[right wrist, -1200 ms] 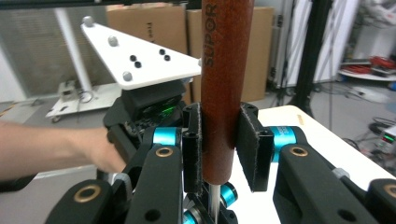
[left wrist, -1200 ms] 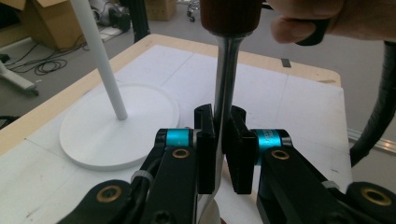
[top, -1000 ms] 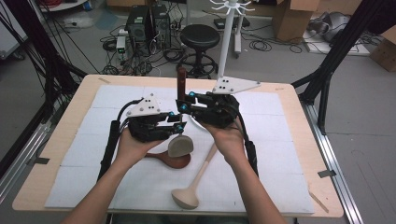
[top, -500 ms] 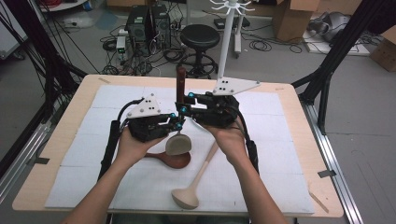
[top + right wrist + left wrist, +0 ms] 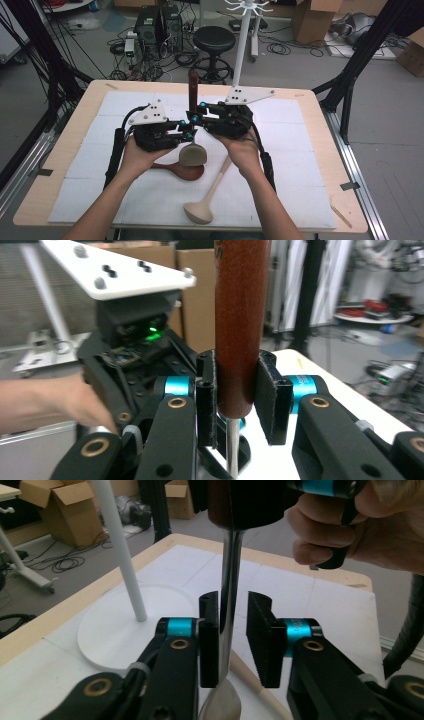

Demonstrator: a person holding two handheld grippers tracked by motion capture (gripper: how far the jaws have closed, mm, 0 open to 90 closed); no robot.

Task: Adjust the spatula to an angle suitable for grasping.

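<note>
Standing upright over the middle of the counter (image 5: 90,107), a ladle (image 5: 192,125) with a dark wooden handle (image 5: 241,325), a metal shaft (image 5: 229,605) and a bowl (image 5: 192,156) at the bottom is kept between both claws. In the right gripper view, the wooden handle is seen clamped between the pads of the right claw (image 5: 237,395), so that one is clenched on the handle, just above where the metal shaft begins. The left claw (image 5: 234,640) sits lower down around the shaft: in the left gripper view one pad is touching the metal, while a clear gap is left on the other side, so the shaft is between the jaws but isn't being squeezed. Those jaws have just been opening a bit. In the high view, both claws are seen facing each other, nearly touching, with the ladle bowl hanging just below them and slightly above the white mat.

Two more utensils are lying flat on the counter: a dark wooden spoon (image 5: 175,171) under the left hand (image 5: 137,157), and a pale wooden ladle (image 5: 209,192) angled toward the near edge beside the right hand (image 5: 243,152). A white stand (image 5: 117,555) with a round base is seen at the far edge.
</note>
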